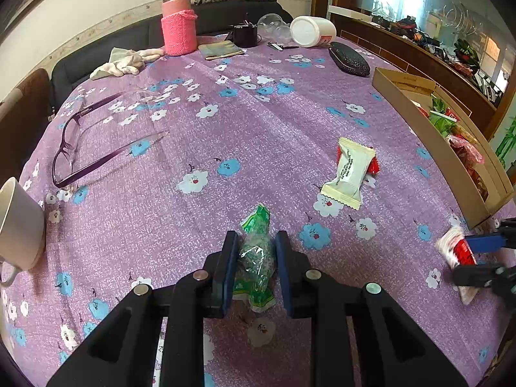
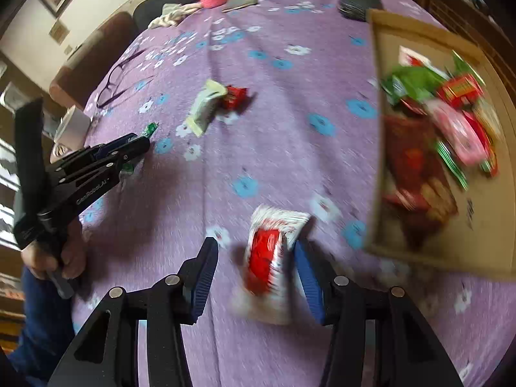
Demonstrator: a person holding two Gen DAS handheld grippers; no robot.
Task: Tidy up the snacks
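Your green snack packet [image 1: 256,258] lies lengthwise between your left fingers [image 1: 229,267], crinkled and translucent. Your red-and-white packet [image 2: 271,258] sits blurred against the right-hand finger [image 2: 308,277]. Further out on the bench, a cream packet [image 1: 348,172] lies slantwise, partly over a small red one [image 1: 374,166]. The cardboard box [image 1: 419,132] at the right holds mixed snacks.
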